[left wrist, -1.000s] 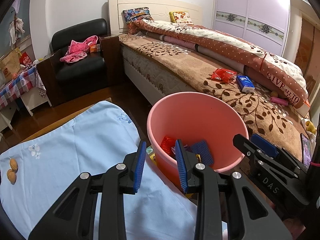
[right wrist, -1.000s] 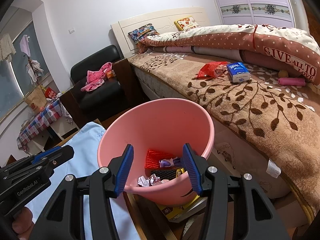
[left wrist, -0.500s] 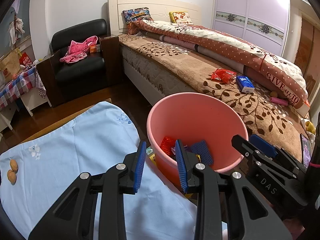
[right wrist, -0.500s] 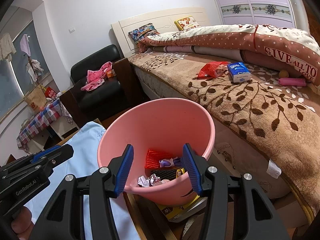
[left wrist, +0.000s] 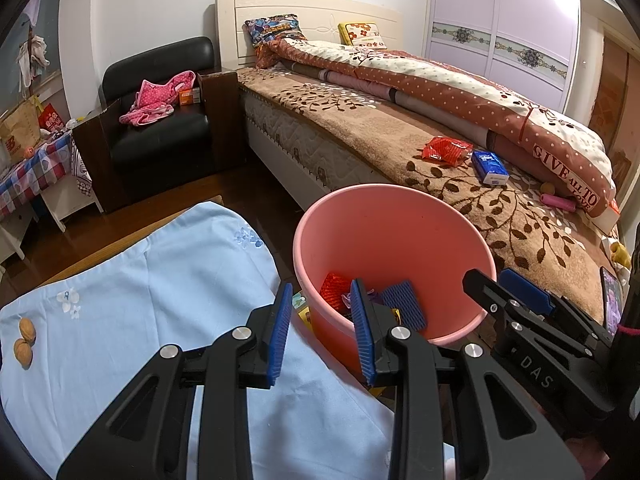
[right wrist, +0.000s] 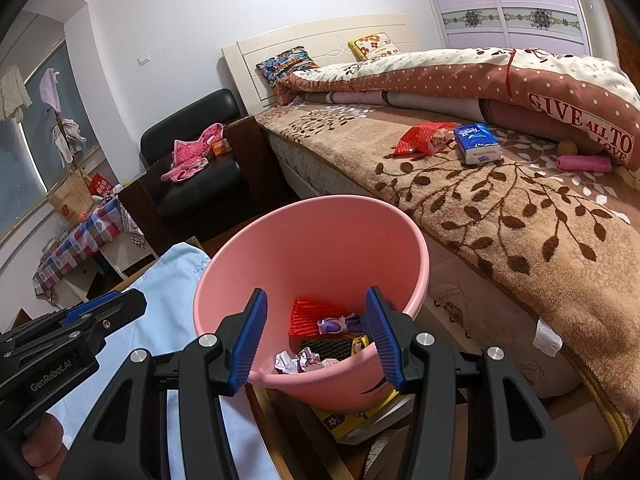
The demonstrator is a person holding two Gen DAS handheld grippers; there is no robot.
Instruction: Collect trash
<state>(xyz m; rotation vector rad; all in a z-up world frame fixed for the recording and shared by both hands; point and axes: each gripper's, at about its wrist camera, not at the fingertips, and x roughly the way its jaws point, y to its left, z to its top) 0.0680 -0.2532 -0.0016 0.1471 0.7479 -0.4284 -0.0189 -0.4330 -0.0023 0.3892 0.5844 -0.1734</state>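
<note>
Trash (right wrist: 320, 340): crumpled paper, red mesh; round smooth pink bucket (right wrist: 320, 240).

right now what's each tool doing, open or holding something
Left tool: open, nothing between its blue pads, over the near rim of the round pink plastic bucket.
Right tool: open wider, empty, above the same bucket.

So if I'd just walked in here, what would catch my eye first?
Probably the pink bucket standing between the bed and the blue-clothed table, with red netting and crumpled paper in its bottom. Next, the red snack wrapper and blue tissue pack lying side by side on the brown leaf-patterned bedspread. Both tools, left tool and right tool, hang open and empty near the bucket.
</note>
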